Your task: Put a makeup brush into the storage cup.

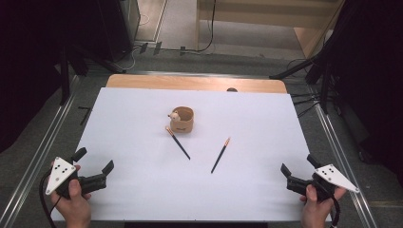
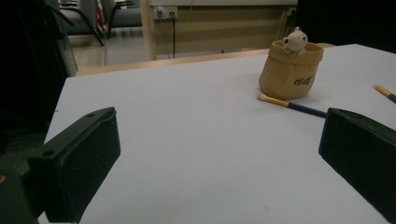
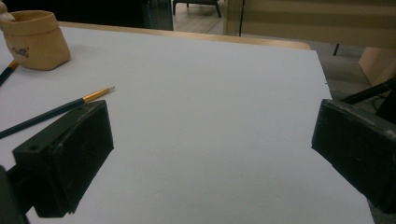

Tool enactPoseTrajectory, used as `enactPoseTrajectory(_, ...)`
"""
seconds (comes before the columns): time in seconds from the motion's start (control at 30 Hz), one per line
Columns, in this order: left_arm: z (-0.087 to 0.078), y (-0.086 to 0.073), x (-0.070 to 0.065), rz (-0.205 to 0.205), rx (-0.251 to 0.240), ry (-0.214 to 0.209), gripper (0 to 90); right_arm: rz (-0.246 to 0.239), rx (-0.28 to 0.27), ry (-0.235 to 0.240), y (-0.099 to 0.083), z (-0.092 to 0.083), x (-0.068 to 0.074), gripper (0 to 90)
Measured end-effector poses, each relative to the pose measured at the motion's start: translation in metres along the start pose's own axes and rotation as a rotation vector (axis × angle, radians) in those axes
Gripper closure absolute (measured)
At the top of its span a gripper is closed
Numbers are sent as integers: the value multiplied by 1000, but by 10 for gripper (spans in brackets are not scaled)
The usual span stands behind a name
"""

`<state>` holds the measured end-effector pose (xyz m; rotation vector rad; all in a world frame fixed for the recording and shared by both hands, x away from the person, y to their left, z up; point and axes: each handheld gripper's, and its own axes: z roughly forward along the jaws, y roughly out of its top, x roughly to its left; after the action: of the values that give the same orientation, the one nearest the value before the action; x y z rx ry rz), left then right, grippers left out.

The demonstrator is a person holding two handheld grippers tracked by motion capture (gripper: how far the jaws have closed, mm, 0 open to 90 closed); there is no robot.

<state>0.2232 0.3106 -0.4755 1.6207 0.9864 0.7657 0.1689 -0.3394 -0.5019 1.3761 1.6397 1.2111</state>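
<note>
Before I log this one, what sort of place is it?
Probably a lab or office room set up for recording: a table under a white sheet, metal floor rails beside it, loose cables on the floor, and office chairs at the back.

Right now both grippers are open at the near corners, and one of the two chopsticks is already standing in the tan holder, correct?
Not quite. Both chopsticks lie flat on the white table: the left chopstick just in front of the tan holder, the right chopstick apart from it, as the high view shows. The left gripper and right gripper are open at the near corners.
</note>
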Motion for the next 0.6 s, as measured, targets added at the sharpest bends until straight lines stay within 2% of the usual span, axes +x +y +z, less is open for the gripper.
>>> enactPoseTrajectory(0.2, 3, 2, -4, 5, 2, -4, 0, -9, 9, 6, -1, 2, 2, 0)
enactPoseTrajectory(0.37, 4, 1, -9, 31, 11, -24, 0, 0, 1, 16, 4, -2, 7, 0)
enactPoseTrajectory(0.6, -1, -1, -11, 10, 1, -29, 0, -30, -13, 33, 17, 3, 21, 0)
